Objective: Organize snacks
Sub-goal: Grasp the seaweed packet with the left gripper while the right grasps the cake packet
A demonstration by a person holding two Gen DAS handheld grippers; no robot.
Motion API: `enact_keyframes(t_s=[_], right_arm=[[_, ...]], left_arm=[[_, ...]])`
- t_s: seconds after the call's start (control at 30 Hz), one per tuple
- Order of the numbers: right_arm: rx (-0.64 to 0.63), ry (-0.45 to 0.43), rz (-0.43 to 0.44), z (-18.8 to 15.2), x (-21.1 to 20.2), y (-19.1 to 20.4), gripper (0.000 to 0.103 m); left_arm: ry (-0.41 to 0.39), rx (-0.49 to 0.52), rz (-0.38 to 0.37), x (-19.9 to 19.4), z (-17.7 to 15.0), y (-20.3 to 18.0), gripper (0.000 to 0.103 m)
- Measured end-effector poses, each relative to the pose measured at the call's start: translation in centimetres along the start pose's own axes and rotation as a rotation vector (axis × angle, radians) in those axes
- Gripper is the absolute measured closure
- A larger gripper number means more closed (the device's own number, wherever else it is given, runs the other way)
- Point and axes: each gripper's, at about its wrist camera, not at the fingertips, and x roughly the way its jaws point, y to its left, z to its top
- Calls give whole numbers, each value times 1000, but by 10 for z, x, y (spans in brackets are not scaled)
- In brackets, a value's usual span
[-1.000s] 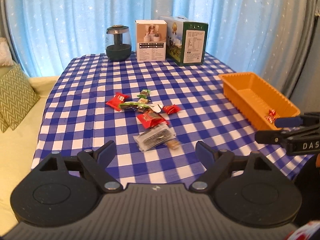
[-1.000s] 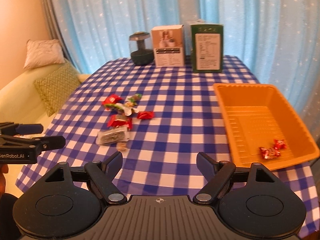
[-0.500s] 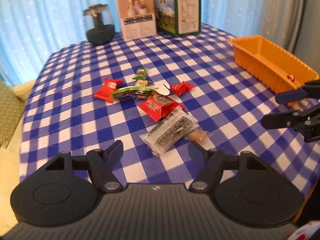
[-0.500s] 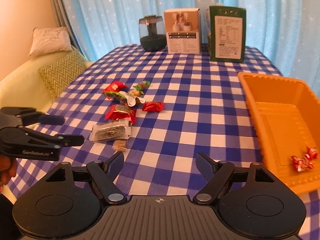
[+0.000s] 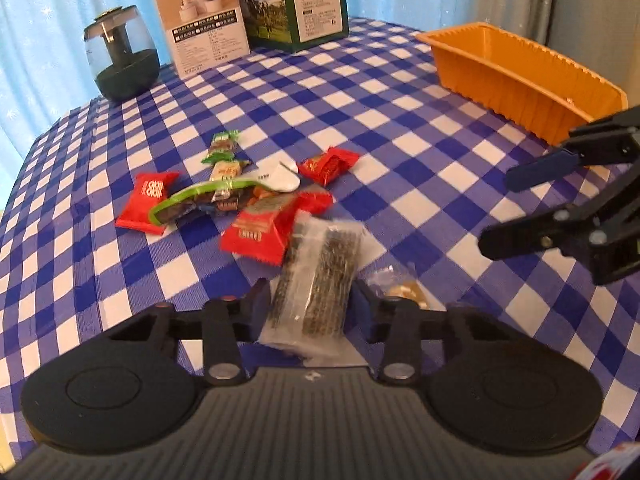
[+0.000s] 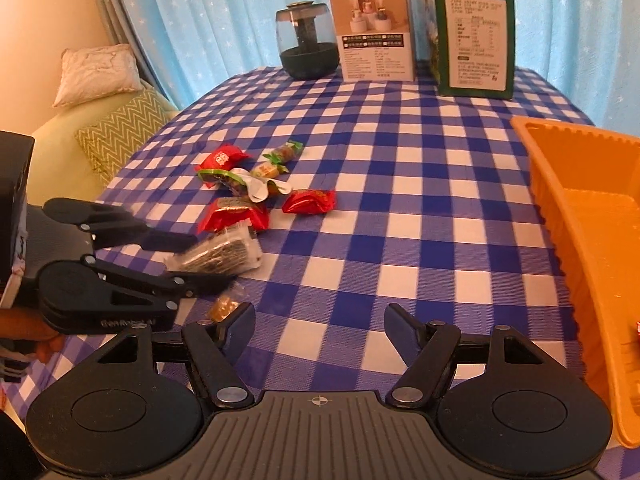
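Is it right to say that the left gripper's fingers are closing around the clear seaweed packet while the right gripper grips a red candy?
Not quite. The left gripper does bracket the clear seaweed packet, but the right gripper holds nothing: the right wrist view shows its fingers apart above bare tablecloth.

soft daylight glows through the blue curtain (image 6: pixel 224 20) behind the counter (image 6: pixel 400 208); fisheye bends edges, corners black; left gripper (image 6: pixel 208 262) slightly motion-blurred.

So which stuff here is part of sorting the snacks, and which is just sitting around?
Part of the job:
seaweed pack between the left gripper fingers
loose snacks
orange tray

Just sitting around:
two boxes
dark jar
cushions
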Motion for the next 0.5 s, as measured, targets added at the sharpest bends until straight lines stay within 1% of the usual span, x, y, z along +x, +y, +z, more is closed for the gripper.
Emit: enact_keyframes(t_s=[0.07, 0.17, 0.23, 0.27, 0.3, 0.43, 0.5], right_arm=[[10, -5, 13, 2, 3, 2, 33], [-4, -16, 35, 4, 6, 10, 44], [-28, -13, 56, 3, 10, 19, 51], [-41, -9, 69, 1, 12, 24, 56], [-52, -5, 78, 0, 15, 28, 58], [-75, 9, 98, -5, 29, 45, 66], [-75, 12, 84, -7, 35, 51, 68]], left_arm=[[19, -39, 10, -5, -2, -1, 67], [47, -125, 57, -15, -10, 2, 68], [56, -171, 88, -22, -16, 5, 68], [57, -190, 103, -24, -19, 7, 69], [54, -210, 113, -27, -22, 9, 69], [35, -266, 114, -35, -34, 18, 68], [21, -267, 106, -39, -39, 19, 68]])
